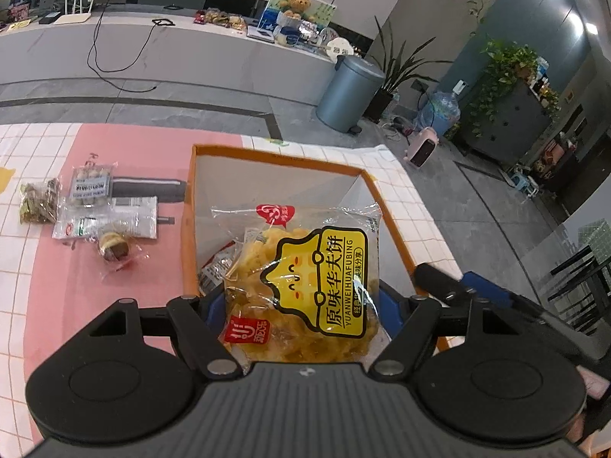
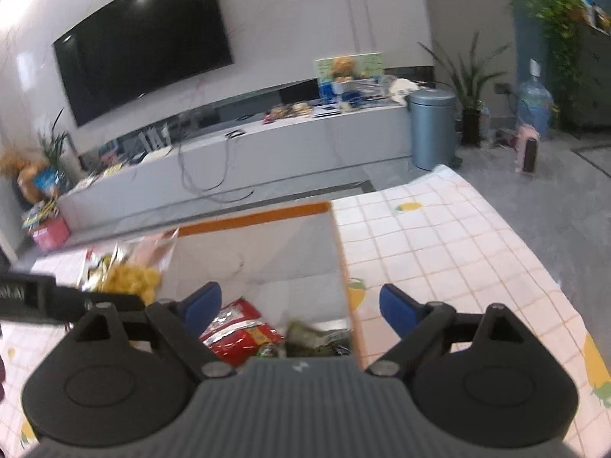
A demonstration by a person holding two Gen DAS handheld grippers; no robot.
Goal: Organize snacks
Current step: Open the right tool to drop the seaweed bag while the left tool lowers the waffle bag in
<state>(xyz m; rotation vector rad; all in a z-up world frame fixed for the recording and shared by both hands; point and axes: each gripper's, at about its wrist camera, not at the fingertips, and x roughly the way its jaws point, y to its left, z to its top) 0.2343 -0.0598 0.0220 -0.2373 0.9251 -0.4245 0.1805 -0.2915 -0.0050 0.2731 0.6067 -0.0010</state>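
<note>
Right now the left gripper (image 1: 301, 301) is clamping the yellow waffle packet (image 1: 305, 286) between its blue pads, holding it over the orange-rimmed box (image 1: 193, 206), its long axis running away from the hand toward the far wall. Beside it, the right gripper (image 2: 299, 307) is hanging with jaws apart and empty above the red packet (image 2: 238, 330) already lying inside. Loose snacks (image 1: 91, 210) are waiting on the pink cloth to the left. Motion blur is hiding the dark wrappers near the box's front.
</note>
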